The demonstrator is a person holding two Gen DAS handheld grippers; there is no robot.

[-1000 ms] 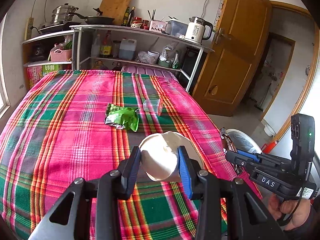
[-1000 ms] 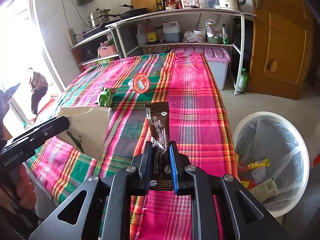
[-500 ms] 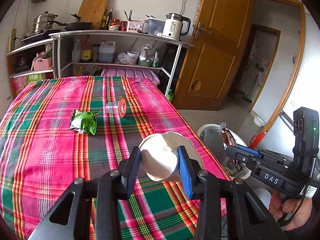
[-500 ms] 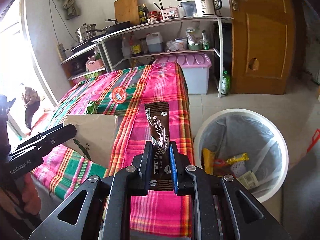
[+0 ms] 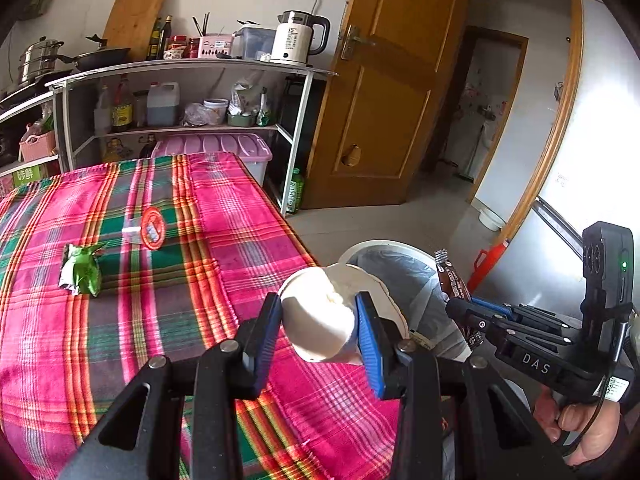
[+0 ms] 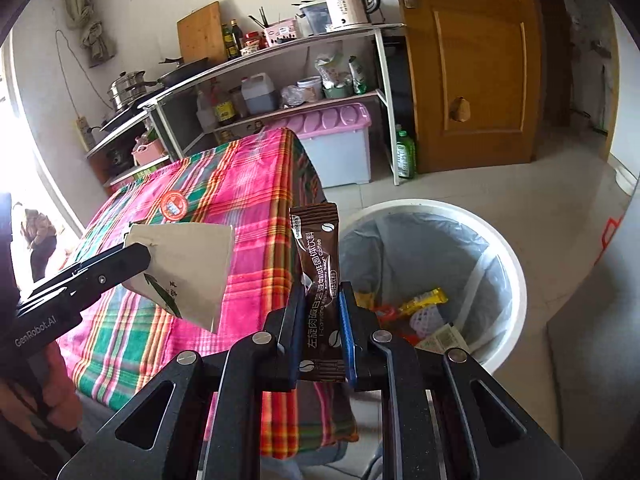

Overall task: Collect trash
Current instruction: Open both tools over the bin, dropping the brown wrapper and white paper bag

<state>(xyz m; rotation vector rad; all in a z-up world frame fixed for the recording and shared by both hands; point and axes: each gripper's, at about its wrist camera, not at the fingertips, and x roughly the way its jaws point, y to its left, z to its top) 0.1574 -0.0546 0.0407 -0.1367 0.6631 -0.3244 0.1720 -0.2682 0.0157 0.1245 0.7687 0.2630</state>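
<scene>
the left gripper (image 5: 318, 330) is clamped on a squashed paper cup (image 5: 320, 320) over the table edge, short of the bin (image 6: 436, 280); the right gripper (image 6: 320, 324) pinches a coffee sachet (image 6: 318, 276) at the bin's near rim. releasing now risks the cup landing on the tablecloth (image 5: 160, 280) or floor. a green wrapper (image 5: 80, 270) and red-lidded cup (image 5: 150, 232) remain on the table.

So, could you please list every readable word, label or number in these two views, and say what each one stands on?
"DAS": side of the right tongs.
"GenRobot.AI": side of the left tongs.
"L-Carnitine White Kidney Bean Coffee", beside Chinese print: brown coffee sachet in the right tongs.
"55": white kettle; smaller print blurred.
Red round label on the table: too blurred.
Paper cup print: unreadable.
</scene>
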